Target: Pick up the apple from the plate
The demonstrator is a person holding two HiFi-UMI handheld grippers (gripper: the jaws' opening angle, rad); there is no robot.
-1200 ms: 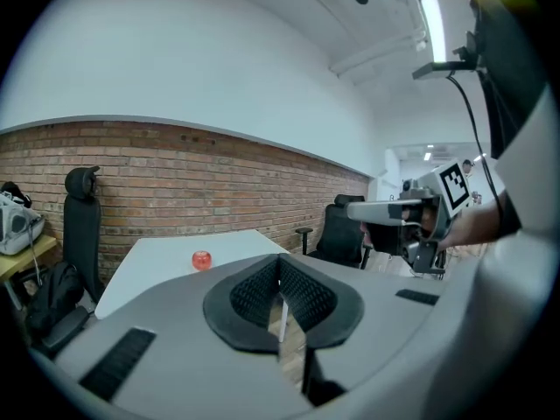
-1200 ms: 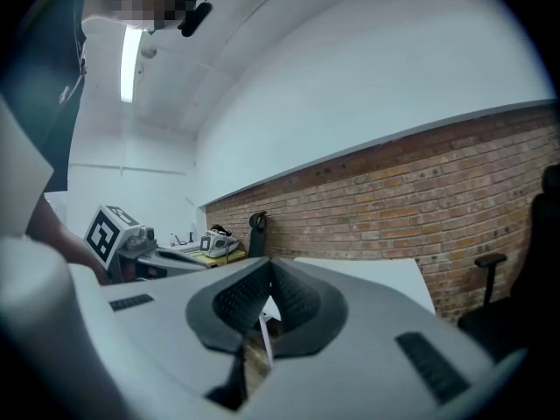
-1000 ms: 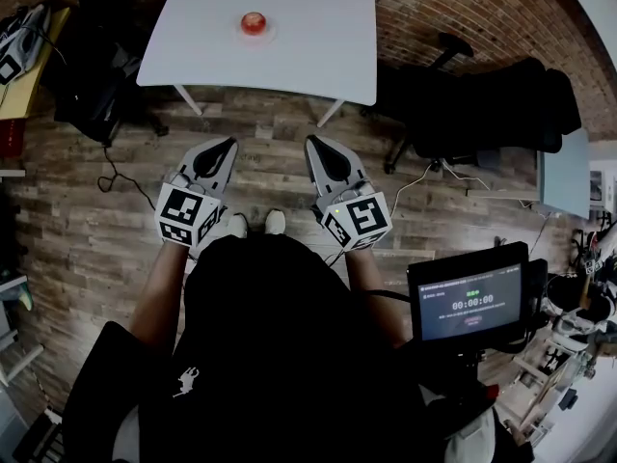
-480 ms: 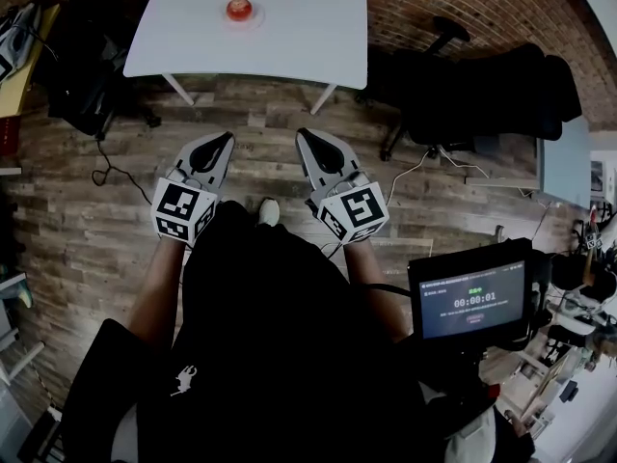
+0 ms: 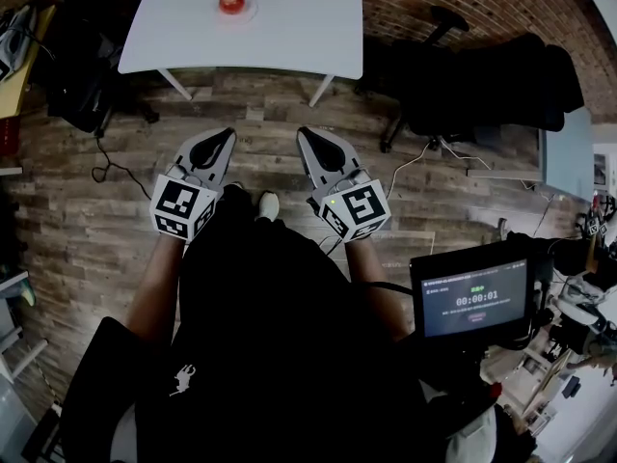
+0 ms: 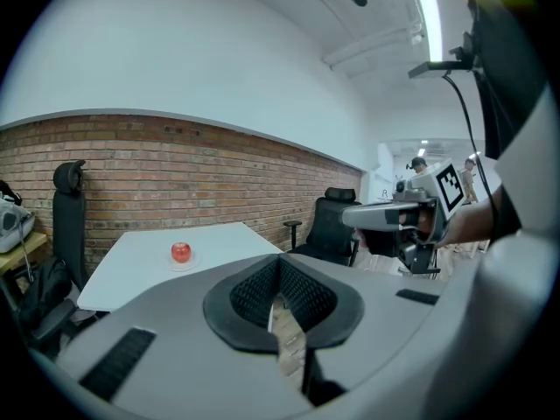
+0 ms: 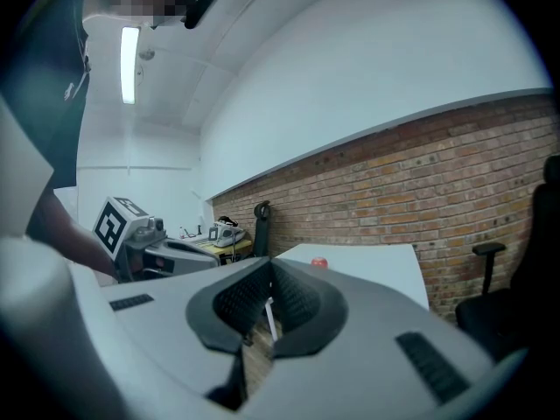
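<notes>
The work is at its very start, in the approach: the small red apple (image 5: 230, 2) sits on a little round white plate (image 5: 247, 13) on the far-left part of the white square table (image 5: 299, 27), untouched and well apart from both tools. The person stands on the wood-plank floor (image 5: 116, 210) on the near side of that table, well back from its near edge, holding both grippers out side by side and pointed towards it. The grey left gripper (image 5: 225, 139) has its dark ribbed pads pressed together at the tips with nothing between them; only floor shows through the slot behind the tips in its own view. The grey right gripper (image 5: 308, 139) looks the same in its view, tips touching and empty. Both gripper views show the apple small and distant on the tabletop. My reading is that the next move calls for walking up to the near edge of the table, spreading the jaws of whichever gripper will do the picking, and bringing them level to either side of the apple above the plate's rim. The apple lies nearer the table's left side, so the left gripper seems the easier reach. Being round and smooth, it likely needs a grip across its widest part or it could slip out.
</notes>
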